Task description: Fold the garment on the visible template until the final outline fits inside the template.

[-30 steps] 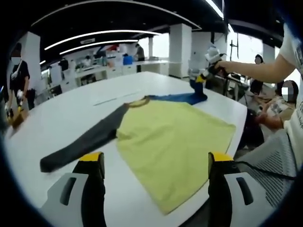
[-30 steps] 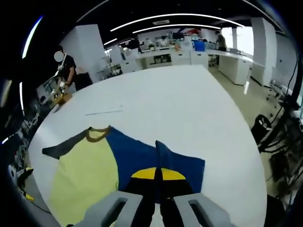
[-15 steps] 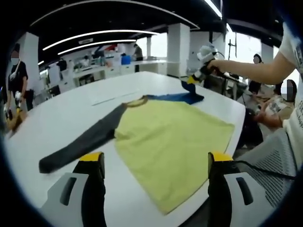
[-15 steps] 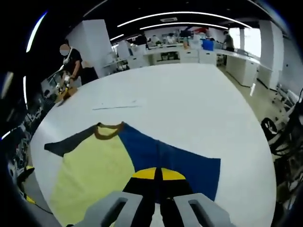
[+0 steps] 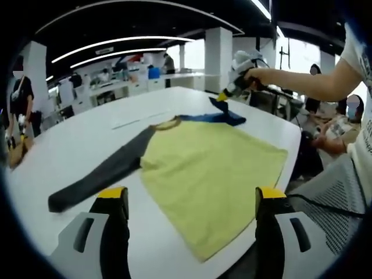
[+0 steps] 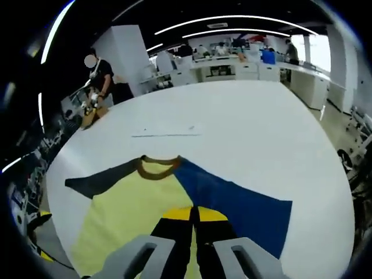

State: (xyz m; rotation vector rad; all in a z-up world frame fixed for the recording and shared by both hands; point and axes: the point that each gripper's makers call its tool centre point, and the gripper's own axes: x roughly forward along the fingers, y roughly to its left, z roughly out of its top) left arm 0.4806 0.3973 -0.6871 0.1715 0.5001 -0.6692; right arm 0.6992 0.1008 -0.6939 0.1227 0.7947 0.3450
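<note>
A long-sleeved shirt lies on the white table (image 5: 70,145), with a yellow body (image 5: 209,171), a grey sleeve (image 5: 99,177) stretched out to the left and a blue sleeve (image 5: 226,118) at the far side. My right gripper (image 5: 222,97), in a person's hand, hangs above the far edge of the shirt and is shut on the blue sleeve's end, which it holds off the table. In the right gripper view the yellow-tipped right gripper (image 6: 195,214) is shut over the blue sleeve (image 6: 244,203), beside the yellow body (image 6: 131,215) and brown collar (image 6: 158,167). My left gripper (image 5: 190,200) stands open near the shirt's hem.
A thin pale line (image 6: 165,135) is marked on the table beyond the collar. A person (image 6: 102,75) stands at the table's far left corner. A seated person (image 5: 343,128) and a mesh chair (image 5: 331,203) are close to the right edge. Desks fill the background.
My right gripper has carried the blue sleeve's end up and inward, toward the collar side. The sleeve now stretches out longer. My left gripper and the yellow body have stayed put.
</note>
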